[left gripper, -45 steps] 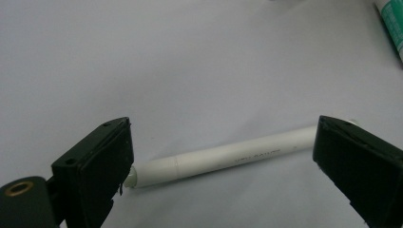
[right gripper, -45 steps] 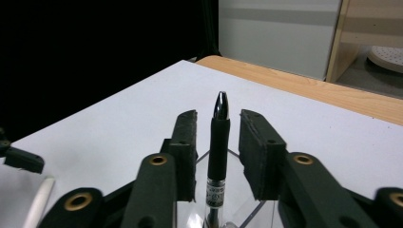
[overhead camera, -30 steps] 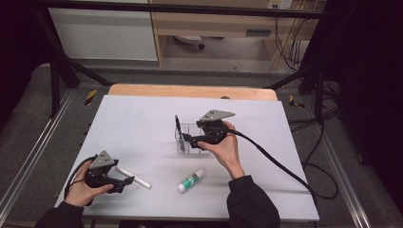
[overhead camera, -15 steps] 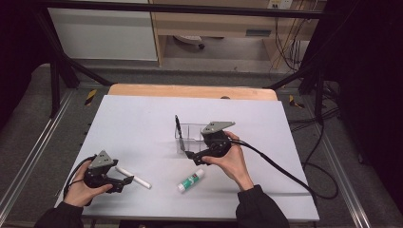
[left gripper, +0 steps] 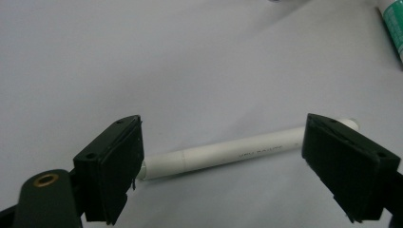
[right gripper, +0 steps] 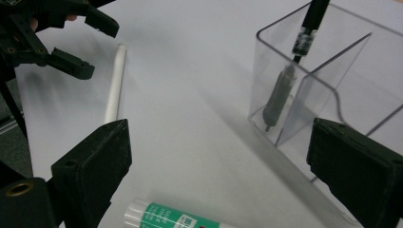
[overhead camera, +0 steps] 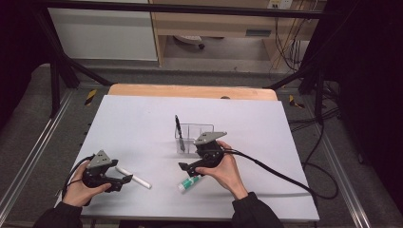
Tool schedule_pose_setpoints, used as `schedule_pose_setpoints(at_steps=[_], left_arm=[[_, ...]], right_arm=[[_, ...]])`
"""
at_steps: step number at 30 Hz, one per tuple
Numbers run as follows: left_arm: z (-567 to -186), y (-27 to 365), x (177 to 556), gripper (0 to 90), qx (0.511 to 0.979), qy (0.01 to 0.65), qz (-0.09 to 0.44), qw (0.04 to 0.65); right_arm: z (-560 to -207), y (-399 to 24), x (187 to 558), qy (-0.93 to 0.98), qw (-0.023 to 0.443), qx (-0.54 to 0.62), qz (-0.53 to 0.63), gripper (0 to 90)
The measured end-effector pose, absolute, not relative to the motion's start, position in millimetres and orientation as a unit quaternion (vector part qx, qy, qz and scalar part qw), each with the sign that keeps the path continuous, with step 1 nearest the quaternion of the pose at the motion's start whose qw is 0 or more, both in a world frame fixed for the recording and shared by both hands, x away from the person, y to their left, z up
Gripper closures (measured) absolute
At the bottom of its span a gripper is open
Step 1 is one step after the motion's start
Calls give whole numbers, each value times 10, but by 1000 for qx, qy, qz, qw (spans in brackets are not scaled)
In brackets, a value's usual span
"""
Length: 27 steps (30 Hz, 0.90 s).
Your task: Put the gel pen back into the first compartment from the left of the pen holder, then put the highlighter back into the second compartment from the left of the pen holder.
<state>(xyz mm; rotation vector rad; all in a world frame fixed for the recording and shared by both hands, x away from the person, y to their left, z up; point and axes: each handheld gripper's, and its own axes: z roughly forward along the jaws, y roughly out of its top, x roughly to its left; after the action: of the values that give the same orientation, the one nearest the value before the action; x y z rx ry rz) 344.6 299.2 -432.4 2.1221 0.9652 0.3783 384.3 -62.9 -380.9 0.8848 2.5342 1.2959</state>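
Left claw (left gripper: 223, 166) open w/ jaws closing round white pen (left gripper: 247, 151), right claw (right gripper: 223, 190) open above glue stick (right gripper: 176, 219)

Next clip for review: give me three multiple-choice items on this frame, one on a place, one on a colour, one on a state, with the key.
1. Where is the black pen?
A. flat on the table
B. standing in the clear holder
C. in a gripper

2. The glue stick label is:
A. green
B. red
C. yellow

3. The left gripper is:
A. shut on the white pen
B. open, jaws either side of the white pen
C. holding the glue stick

Key: B, the pen leans upright inside it; A, green shows in the right gripper view; B, the pen lies between the pads.
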Motion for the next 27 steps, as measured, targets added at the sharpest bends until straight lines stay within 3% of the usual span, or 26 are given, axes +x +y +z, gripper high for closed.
schedule_pose_setpoints(at_steps=[17, 27], left_arm=[[-4328, 2991, 3458, 112, 831, 379, 149, 379], [-4331, 2998, 3456, 90, 830, 380, 150, 380]], right_arm=[[-4086, -7, 3741, 876, 51, 260, 402, 99], [-4175, 346, 3672, 884, 37, 230, 405, 254]])
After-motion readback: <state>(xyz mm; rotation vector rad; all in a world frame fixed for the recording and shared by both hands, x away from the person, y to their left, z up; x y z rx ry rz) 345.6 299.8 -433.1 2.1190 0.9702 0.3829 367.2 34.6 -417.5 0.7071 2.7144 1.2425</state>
